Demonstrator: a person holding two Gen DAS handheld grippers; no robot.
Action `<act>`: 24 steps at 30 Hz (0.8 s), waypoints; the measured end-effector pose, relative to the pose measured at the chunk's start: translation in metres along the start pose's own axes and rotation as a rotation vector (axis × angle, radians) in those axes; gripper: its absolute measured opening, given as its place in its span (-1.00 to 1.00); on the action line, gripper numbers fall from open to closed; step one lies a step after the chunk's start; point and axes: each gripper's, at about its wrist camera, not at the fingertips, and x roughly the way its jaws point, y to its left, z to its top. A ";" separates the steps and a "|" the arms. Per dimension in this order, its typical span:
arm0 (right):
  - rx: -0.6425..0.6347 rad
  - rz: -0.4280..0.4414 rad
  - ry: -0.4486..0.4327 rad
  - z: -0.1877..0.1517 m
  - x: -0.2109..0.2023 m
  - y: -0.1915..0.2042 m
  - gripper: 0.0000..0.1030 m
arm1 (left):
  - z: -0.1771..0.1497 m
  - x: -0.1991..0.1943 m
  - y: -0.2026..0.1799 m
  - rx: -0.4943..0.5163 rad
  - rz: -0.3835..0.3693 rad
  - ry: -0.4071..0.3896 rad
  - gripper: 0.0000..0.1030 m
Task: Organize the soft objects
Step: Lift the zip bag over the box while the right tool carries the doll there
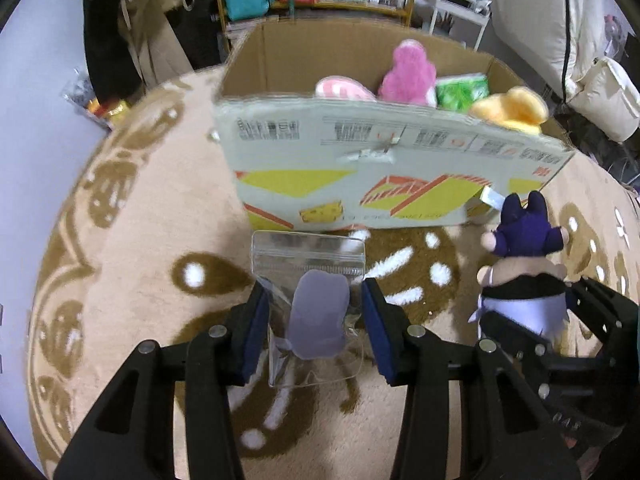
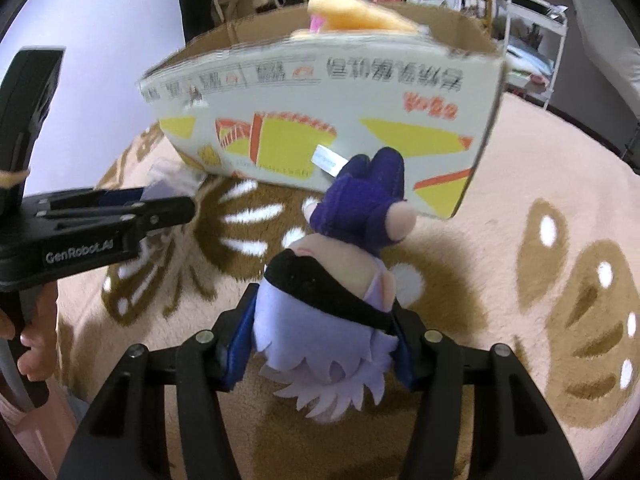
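Right tongs (image 2: 320, 344) clamp the lilac-haired plush doll (image 2: 340, 292), left tongs (image 1: 316, 320) spread around a clear zip bag (image 1: 312, 312), printed cardboard box (image 1: 380, 168) of plushies just ahead on the rug.

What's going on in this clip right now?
A person is tidying soft toys into a cardboard box on a patterned rug. The right gripper is shut on a plush doll by its head, just in front of the box. The left gripper is open around a clear bag holding a lilac item, which lies on the rug. The box already holds a pink toy, a yellow toy and others.
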 end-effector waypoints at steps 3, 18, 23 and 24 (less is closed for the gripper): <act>0.003 -0.004 -0.062 0.001 -0.016 -0.003 0.16 | 0.000 -0.019 -0.005 0.004 0.017 -0.057 -0.15; -0.076 -0.025 -0.364 0.016 -0.102 0.025 0.16 | 0.016 -0.101 -0.004 -0.042 0.022 -0.316 -0.15; -0.077 -0.031 -0.397 0.030 -0.110 0.022 0.16 | 0.029 -0.109 0.002 -0.059 0.036 -0.361 -0.15; -0.074 -0.029 -0.401 0.033 -0.110 0.020 0.16 | 0.033 -0.110 0.004 -0.063 0.036 -0.369 -0.15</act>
